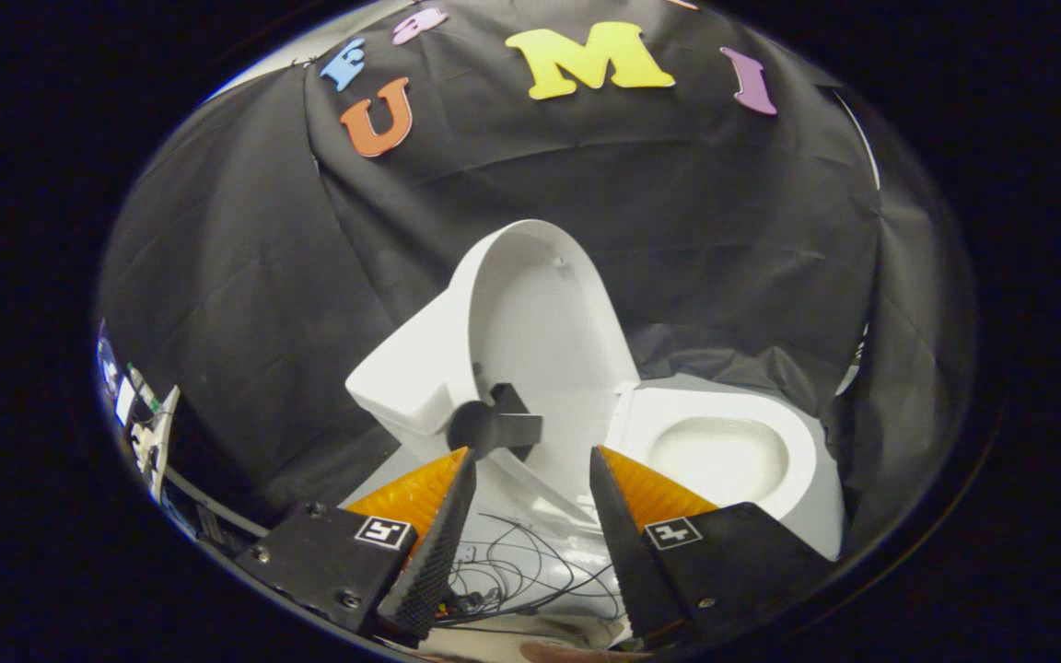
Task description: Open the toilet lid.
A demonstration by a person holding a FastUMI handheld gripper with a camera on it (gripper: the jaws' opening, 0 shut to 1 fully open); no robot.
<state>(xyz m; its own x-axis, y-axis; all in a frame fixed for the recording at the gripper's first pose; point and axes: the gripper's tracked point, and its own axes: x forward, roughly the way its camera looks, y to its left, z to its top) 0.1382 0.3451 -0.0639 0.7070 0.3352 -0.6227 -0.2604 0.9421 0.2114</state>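
Toilet lid (540, 322) is seen raised, standing roughly upright above the white toilet (402, 378), with the seat (724, 451) and its oval opening exposed beside it. A black handle piece (494, 425) is fixed at the lid's lower edge, just ahead of the claw (530, 465). The claw's fingers are held apart, with nothing gripped between them. Thin black cables (521, 571) are seen lying below, between the fingers.

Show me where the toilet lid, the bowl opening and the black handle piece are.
toilet lid (544, 322): gripper view, raised inner face.
bowl opening (717, 453): gripper view, hollow inside the seat.
black handle piece (494, 427): gripper view, its round end, ahead of the open jaws.
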